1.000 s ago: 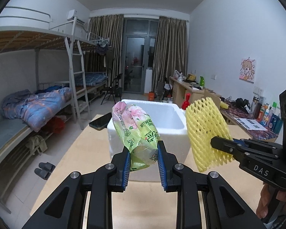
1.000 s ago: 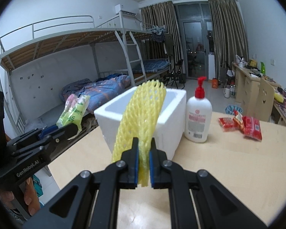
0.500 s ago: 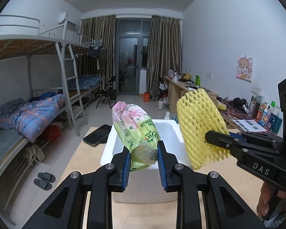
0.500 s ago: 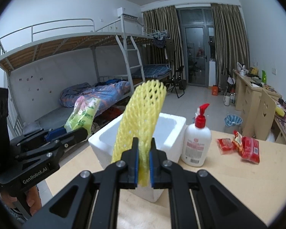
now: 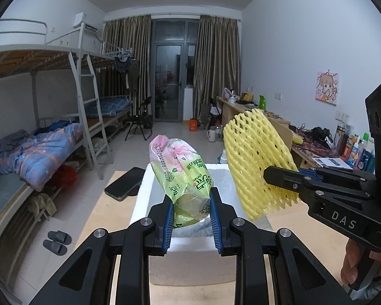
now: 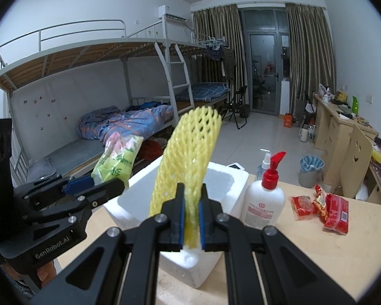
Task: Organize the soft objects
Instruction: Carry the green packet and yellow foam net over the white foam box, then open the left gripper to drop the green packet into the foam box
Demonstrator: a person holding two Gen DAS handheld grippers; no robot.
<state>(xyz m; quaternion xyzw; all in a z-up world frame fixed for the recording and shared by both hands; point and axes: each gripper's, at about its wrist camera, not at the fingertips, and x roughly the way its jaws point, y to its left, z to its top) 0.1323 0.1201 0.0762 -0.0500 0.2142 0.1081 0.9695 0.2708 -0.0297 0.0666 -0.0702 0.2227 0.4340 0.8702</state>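
My left gripper (image 5: 190,211) is shut on a green and pink tissue pack (image 5: 181,175), held upright over the open white foam box (image 5: 190,259). Something grey (image 5: 193,231) lies inside the box below the pack. My right gripper (image 6: 190,208) is shut on a yellow foam fruit net (image 6: 190,160), which stands up above the box's (image 6: 190,267) near corner. In the left wrist view the net (image 5: 256,162) hangs over the box's right side, pinched by the right gripper (image 5: 269,175). In the right wrist view the tissue pack (image 6: 119,160) and the left gripper (image 6: 114,183) sit at the left.
The box stands on a light wooden table (image 6: 317,251). A white pump bottle with a red top (image 6: 265,203) and a small spray bottle (image 6: 264,165) stand right of the box. Red snack packets (image 6: 325,206) lie further right. A black phone (image 5: 125,183) lies left of the box.
Both grippers have risen and moved forward together, carrying the pack and the net from in front of the box to over it. The box now lies lower in both views.
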